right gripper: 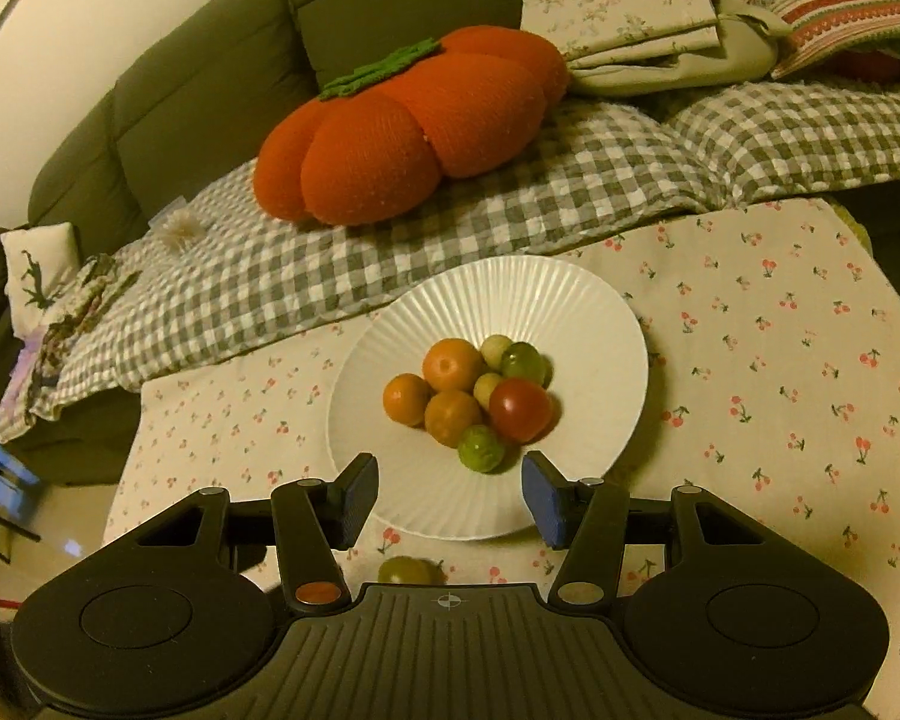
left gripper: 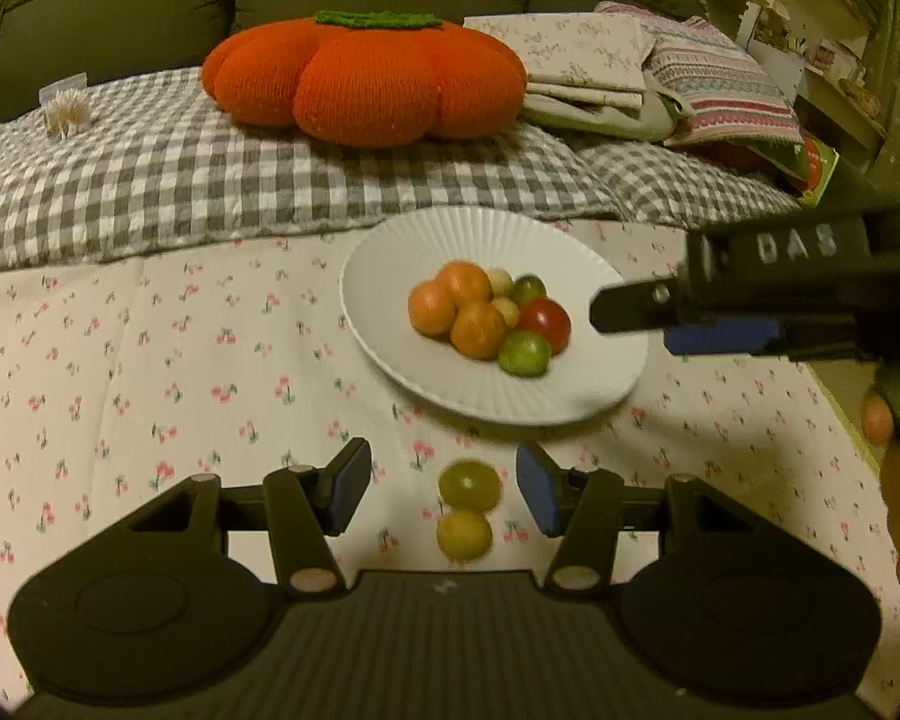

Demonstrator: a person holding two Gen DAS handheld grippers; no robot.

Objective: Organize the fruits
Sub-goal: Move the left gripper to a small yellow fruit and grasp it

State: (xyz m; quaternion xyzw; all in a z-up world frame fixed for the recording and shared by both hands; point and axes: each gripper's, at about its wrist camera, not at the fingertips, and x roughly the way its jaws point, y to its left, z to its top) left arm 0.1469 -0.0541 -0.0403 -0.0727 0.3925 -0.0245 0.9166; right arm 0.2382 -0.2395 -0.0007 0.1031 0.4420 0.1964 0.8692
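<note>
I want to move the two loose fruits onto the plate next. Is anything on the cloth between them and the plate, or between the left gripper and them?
Nothing visible. The green fruit and yellow fruit lie on bare cherry-print cloth between the open fingers of the left gripper. The cloth up to the white plate is free; the right gripper hovers over the plate's right rim.

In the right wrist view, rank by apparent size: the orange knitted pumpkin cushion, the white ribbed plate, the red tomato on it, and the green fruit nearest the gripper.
1. Orange knitted pumpkin cushion
2. White ribbed plate, close to the cushion in spread and nearer the camera, so unsure
3. Red tomato
4. Green fruit
</note>
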